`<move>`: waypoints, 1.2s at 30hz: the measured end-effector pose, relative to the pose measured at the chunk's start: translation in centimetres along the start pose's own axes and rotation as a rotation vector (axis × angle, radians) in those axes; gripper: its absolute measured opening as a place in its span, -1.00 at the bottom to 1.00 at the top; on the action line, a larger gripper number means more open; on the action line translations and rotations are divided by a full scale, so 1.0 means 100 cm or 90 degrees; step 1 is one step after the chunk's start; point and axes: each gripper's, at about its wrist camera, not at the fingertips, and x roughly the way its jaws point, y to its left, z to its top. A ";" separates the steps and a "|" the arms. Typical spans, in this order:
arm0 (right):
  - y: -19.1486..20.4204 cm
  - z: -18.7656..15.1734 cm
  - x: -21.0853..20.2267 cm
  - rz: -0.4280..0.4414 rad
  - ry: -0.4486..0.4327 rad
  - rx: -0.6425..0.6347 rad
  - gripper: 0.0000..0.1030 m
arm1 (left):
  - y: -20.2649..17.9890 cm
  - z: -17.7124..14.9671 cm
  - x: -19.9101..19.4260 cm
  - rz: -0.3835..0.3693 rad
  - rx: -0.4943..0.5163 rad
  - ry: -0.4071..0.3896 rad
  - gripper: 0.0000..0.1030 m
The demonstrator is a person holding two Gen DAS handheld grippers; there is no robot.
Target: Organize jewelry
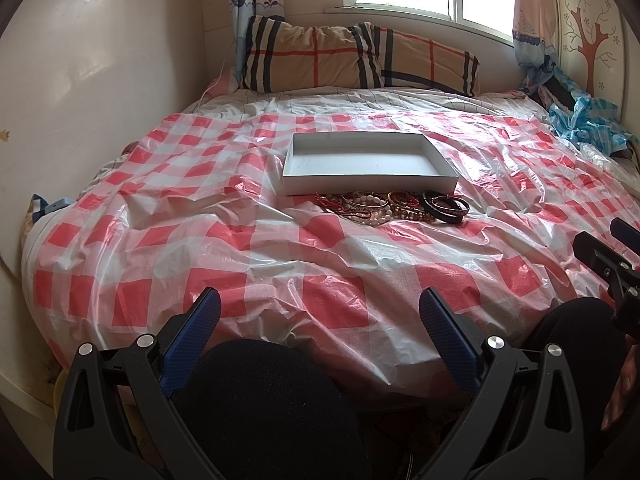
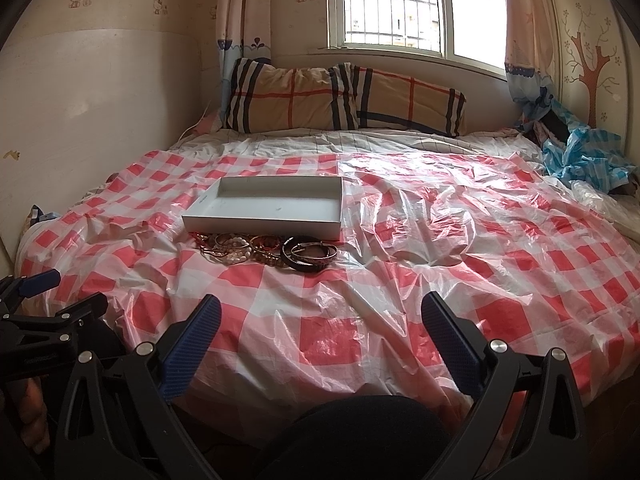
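Left wrist view: left gripper [image 1: 320,304] low over the near edge of the bed, jaws spread wide, nothing between the blue pads [image 1: 192,344].
Right wrist view: right gripper [image 2: 320,312] also low at the near edge, jaws wide apart, holding nothing.
Cross-view: right gripper's tip shows at the right edge of the left view [image 1: 608,256]; left gripper shows at the lower left of the right view [image 2: 48,312]. Both well short of the jewelry.
Box: white shallow box [image 1: 370,162], open top, sits mid-bed on the sheet; interior bare white, no items in it. Same box in the right view [image 2: 266,208].
Jewelry: pile of bracelets [image 1: 394,206] on the sheet, just in front of the box's near wall, some touching it. Mixed: pale bead strands, brown beads, red cord pieces; exact count cannot be told.
Dark bangles: black bangles [image 2: 308,256] at the right end of the pile, overlapping each other.
Surface: red-and-white checked plastic sheet [image 1: 280,248], crinkled, glossy, covers most of the bed.
Pillow: plaid pillow [image 1: 360,60] at the head of the bed, under the window [image 2: 392,4].
Room: blue checked plastic [image 1: 588,124] bunched in the far right corner; tree decal [image 2: 592,64] on the right wall; curtains either side of the window; pale panel along the left side.
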 end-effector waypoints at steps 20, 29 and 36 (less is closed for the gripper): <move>0.013 0.010 0.013 0.023 0.031 -0.015 0.86 | 0.007 0.010 -0.003 -0.035 -0.030 0.025 0.85; 0.007 0.028 0.066 0.035 0.078 -0.007 0.86 | -0.005 0.037 0.043 -0.007 0.043 0.052 0.85; 0.007 0.040 0.132 0.052 0.137 -0.015 0.86 | -0.011 0.057 0.091 -0.027 0.054 0.081 0.85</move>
